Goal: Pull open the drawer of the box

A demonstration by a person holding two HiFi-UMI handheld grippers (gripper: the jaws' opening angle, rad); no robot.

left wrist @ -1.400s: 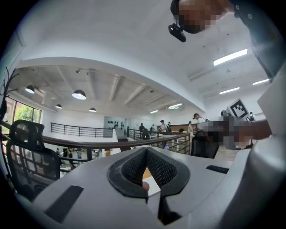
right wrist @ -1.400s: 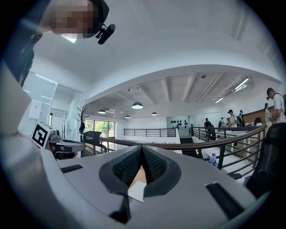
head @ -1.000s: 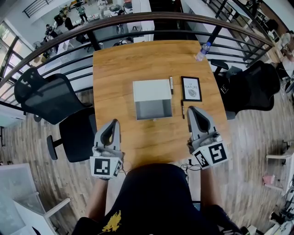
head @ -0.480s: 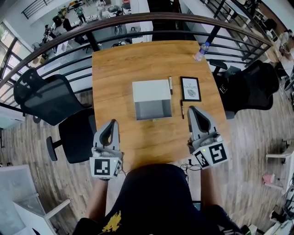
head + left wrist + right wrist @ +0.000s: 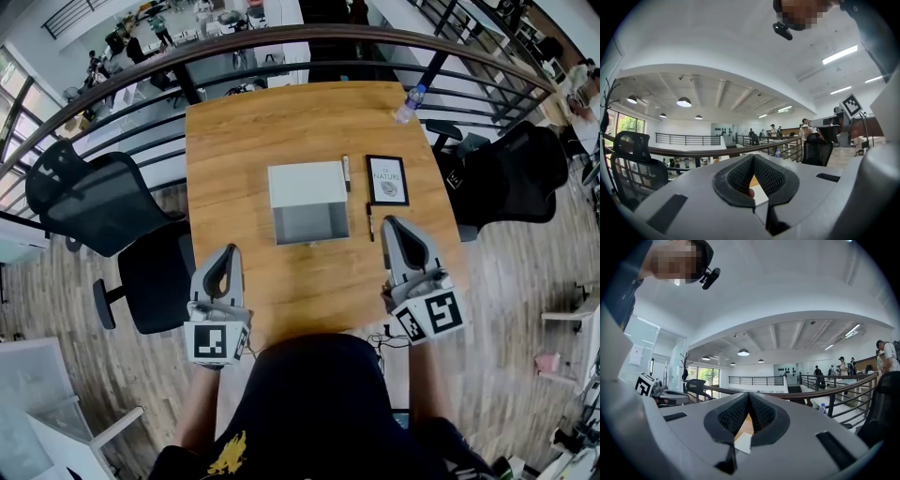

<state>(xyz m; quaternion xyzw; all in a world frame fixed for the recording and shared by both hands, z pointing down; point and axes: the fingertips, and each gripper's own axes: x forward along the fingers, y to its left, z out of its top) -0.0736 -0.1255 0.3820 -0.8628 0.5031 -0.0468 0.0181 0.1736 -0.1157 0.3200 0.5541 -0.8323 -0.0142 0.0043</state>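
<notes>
White box (image 5: 307, 184) at centre of worktop (image 5: 234, 131); drawer (image 5: 311, 225) on the near side, apparently drawn out, grey inside showing. Left claw (image 5: 228, 253) and right claw (image 5: 392, 225) pressed together, empty, held level, well apart from the box. Probably light, thin-walled, prone to sliding whole; best taken at the drawer's front lip.

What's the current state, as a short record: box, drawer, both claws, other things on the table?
box: white, mid-table
drawer: pulled out toward the person, looks empty
left claw: shut, empty, over the table's near left part
right claw: shut, empty, just right of the black pen, not touching
other: marker, framed picture, bottle at far right corner
</notes>
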